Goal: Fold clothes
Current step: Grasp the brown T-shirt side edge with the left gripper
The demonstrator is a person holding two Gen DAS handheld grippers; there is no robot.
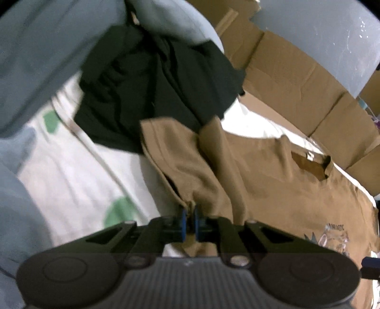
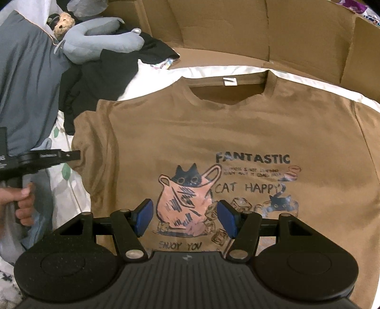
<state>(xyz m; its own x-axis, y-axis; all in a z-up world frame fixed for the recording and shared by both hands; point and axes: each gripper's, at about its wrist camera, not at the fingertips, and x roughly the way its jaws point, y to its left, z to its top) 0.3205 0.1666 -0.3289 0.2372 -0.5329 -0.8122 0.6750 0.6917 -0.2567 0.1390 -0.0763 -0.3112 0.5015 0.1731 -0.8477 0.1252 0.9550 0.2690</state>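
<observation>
The brown T-shirt [image 2: 237,133] lies front up on the bed, a soft matte cotton with a ribbed round neck and a small white label [image 2: 230,81] inside the collar. Across its chest I see a print [image 2: 228,197] of a black cat in a pink bag, with the words FANTASTIC and CAT HAPPY beside it. My left gripper [image 1: 189,222] has its blue pads pressed together on the edge of the shirt's sleeve [image 1: 185,166], which bunches into creases at the pinch and folds over toward the body of the shirt. My right gripper [image 2: 185,217] hovers over the printed chest with its blue pads wide apart, holding nothing. From the right wrist view I can see the person's left hand [image 2: 21,202] wrapped around the other tool's handle at the left edge.

Beyond the sleeve a crumpled dark garment [image 1: 154,90] lies in a loose heap. A grey plush toy [image 2: 99,40] curls behind it, with a small tan teddy bear [image 2: 63,22] at its end, next to a grey-blue pillow [image 2: 28,90]. The white bedsheet [image 1: 78,171] has green leaf shapes on it. Flattened corrugated cardboard panels [image 2: 273,31] stand along the far side of the bed, creased at their folds.
</observation>
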